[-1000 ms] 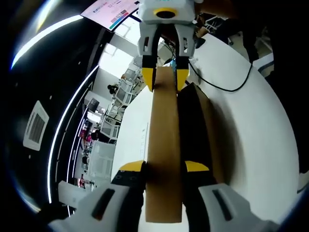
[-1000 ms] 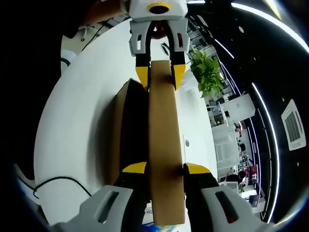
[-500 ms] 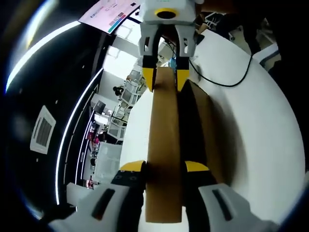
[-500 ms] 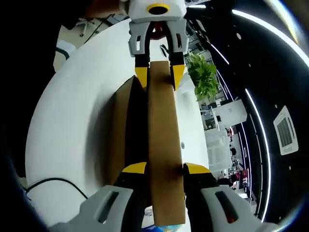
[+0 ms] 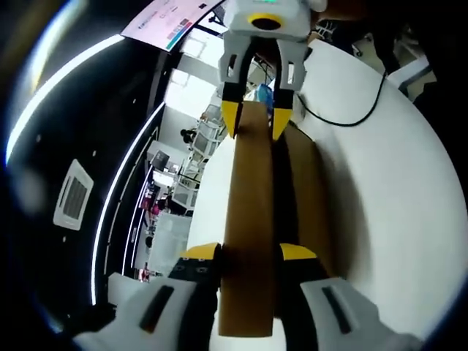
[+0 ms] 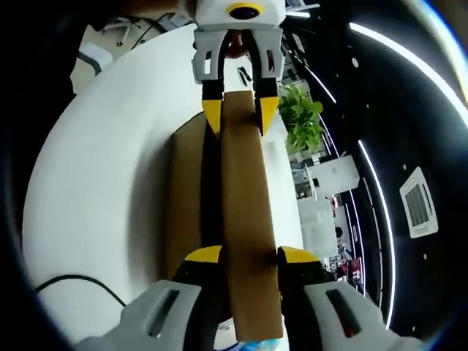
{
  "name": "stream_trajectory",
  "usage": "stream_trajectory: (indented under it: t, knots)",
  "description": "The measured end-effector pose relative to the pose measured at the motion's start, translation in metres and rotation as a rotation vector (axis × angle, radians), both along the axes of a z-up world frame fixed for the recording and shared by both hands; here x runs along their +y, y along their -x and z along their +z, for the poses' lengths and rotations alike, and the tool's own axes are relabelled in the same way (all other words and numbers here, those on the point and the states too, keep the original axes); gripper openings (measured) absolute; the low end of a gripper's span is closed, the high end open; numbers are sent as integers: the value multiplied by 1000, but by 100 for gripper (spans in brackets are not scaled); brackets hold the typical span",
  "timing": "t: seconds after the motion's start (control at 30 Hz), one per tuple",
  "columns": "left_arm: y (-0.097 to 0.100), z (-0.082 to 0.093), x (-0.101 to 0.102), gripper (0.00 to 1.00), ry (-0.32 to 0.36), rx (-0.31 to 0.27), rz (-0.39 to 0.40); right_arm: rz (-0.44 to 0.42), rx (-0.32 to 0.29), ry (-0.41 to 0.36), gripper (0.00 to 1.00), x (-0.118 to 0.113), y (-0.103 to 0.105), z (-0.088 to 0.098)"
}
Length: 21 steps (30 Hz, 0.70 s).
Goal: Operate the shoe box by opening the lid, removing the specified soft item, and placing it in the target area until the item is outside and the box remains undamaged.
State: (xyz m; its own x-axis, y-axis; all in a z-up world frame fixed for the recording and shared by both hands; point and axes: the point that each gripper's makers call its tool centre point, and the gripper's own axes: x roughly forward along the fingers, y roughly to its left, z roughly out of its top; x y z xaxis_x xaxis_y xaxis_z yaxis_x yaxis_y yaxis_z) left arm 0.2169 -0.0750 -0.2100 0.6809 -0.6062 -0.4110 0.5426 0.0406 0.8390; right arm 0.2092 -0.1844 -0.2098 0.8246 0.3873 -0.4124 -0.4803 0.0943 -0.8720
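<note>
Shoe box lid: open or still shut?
Open. Both grippers, left and right, clamp opposite ends of the lid, lifted clear of the box, a dark gap between them. Contents: cannot tell.

We see both views lit from overhead: long ceiling light strips (image 5: 121, 205) curve hard with the fisheye bend (worst toward the edges). The white surface (image 5: 387, 190) is bright, close to glare, and the cardboard lid (image 6: 245, 219) throws a soft shadow beside it. Background rooms look small, slightly blurred and overexposed.
</note>
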Motion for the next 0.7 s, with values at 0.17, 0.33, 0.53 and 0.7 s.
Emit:
stream_trajectory:
  t: [0.17, 0.33, 0.53, 0.7]
  knots:
    - [-1, -7, 0, 30, 9, -9, 15, 3, -9, -15, 28, 2, 1, -8]
    - [-3, -11, -1, 30, 17, -38, 14, 14, -101, 38, 28, 1, -2, -8]
    - [-2, -21, -3, 29, 12, -61, -7, -14, -131, 57, 28, -1, -6, -21]
    - [-3, -24, -1, 29, 14, -67, -7, -4, -148, 64, 28, 1, -6, -23]
